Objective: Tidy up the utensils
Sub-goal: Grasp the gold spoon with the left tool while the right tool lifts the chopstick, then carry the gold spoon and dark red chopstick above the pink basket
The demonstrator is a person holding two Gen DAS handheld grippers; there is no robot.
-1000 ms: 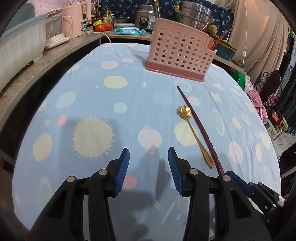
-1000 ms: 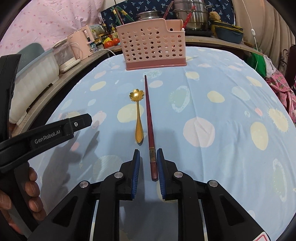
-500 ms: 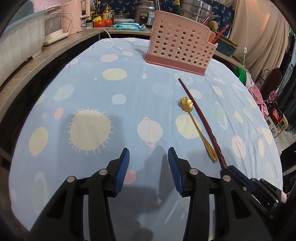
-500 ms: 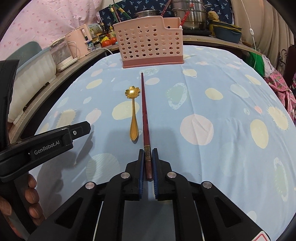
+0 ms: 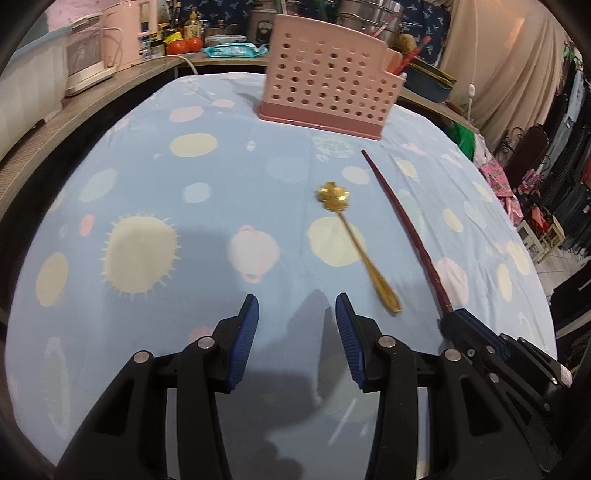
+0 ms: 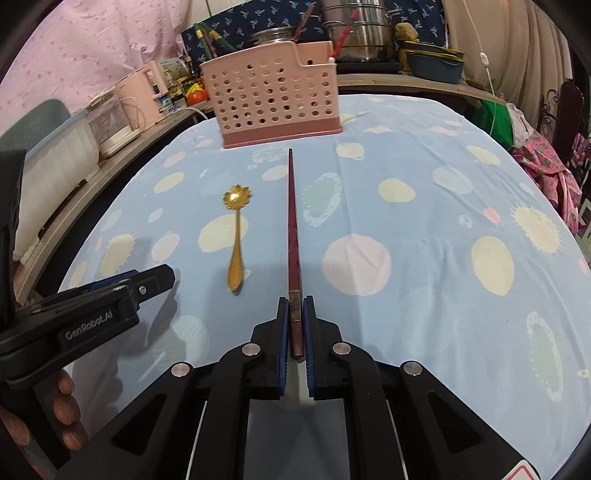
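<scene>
Writing: "GenRobot.AI" on left hand-held gripper [image 6: 110, 291] (lower left), jaws apart, holding nothing.
Right hand-held gripper [image 6: 295, 314]: clenched on red chopstick [image 6: 293, 221].
Hidden: chopstick's near end, between pads.
Blurry: gold spoon [image 6: 236, 240].

Pale blue tablecloth [image 5: 207, 192] with yellow and pink dots fills the centre. Wooden counter [image 5: 92, 96] along upper left holds pink appliances [image 6: 142, 96]. Steel pots [image 6: 356, 35] top centre. Beige curtain [image 5: 509, 62] upper right, hanging clothes [image 5: 569, 177] at right edge.
</scene>
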